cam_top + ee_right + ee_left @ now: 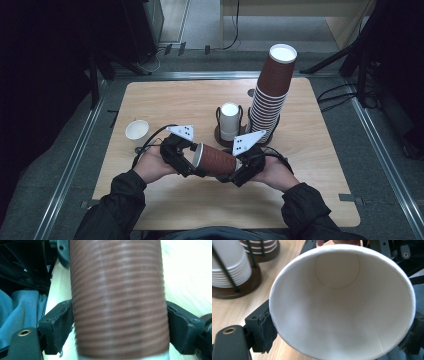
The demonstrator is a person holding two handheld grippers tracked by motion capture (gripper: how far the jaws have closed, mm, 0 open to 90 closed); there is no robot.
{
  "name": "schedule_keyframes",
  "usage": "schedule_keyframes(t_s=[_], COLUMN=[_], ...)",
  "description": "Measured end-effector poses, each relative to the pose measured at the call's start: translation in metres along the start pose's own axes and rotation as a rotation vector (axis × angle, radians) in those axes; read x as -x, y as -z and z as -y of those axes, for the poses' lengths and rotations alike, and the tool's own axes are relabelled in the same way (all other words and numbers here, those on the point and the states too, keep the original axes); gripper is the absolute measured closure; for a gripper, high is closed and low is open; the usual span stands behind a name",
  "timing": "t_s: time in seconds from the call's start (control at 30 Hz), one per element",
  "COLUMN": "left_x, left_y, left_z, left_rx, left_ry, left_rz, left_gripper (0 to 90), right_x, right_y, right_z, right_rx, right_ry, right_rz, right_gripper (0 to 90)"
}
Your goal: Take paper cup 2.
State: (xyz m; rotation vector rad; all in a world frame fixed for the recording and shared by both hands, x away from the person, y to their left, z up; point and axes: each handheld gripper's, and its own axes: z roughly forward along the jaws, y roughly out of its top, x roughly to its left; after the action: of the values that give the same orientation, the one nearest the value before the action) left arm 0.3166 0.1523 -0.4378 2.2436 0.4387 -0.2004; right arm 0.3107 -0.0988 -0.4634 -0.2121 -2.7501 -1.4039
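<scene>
The wooden table carries a tall stack of brown cups toward the far right, a rack of white lids just beside it, and a lone white cup at the left. Above the near middle, a brown ribbed cup lies on its side, its long axis running level from hand to hand. The left gripper has its pads against the open rim (mouth facing it), while the right gripper clamps the body near the base. Each is equally near, so pulling apart along that axis looks likely.
</scene>
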Motion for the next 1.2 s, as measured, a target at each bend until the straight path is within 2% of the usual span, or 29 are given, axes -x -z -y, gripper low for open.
schedule_keyframes(t_s=[0.17, 0.3, 0.43, 0.63, 0.73, 0.87, 1.03, 1.2], left_x=[0.0, 0.0, -0.002, -0.003, -0.004, -0.006, -0.007, -0.006], left_y=[0.009, 0.012, 0.011, 0.005, 0.0, -0.006, -0.012, -0.017], left_z=[0.001, 0.001, -0.001, -0.002, -0.003, -0.002, -0.002, -0.004], left_rx=[-0.016, -0.057, -0.12, -0.196, -0.238, -0.282, -0.321, -0.331], left_ry=[-0.012, -0.024, -0.051, -0.076, -0.077, -0.069, -0.061, -0.063], left_rz=[-0.032, -0.062, -0.091, -0.122, -0.142, -0.145, -0.184, -0.174], left_gripper=[10.0, 10.0, 10.0, 10.0, 10.0, 10.0, 10.0, 9.9], right_x=[0.003, 0.004, 0.006, 0.008, 0.008, 0.008, 0.007, 0.008], right_y=[0.003, 0.004, 0.005, 0.004, 0.002, -0.001, -0.006, -0.009], right_z=[0.003, 0.005, 0.006, 0.009, 0.009, 0.01, 0.01, 0.01], right_rx=[-0.02, -0.036, -0.046, -0.069, -0.076, -0.091, -0.108, -0.115], right_ry=[-0.018, -0.027, -0.043, -0.047, -0.049, -0.048, -0.033, -0.036], right_rz=[0.012, 0.021, 0.024, 0.026, 0.028, 0.026, 0.026, 0.027], right_gripper=[16.2, 16.2, 16.2, 15.9, 15.8, 15.8, 15.8, 15.8])
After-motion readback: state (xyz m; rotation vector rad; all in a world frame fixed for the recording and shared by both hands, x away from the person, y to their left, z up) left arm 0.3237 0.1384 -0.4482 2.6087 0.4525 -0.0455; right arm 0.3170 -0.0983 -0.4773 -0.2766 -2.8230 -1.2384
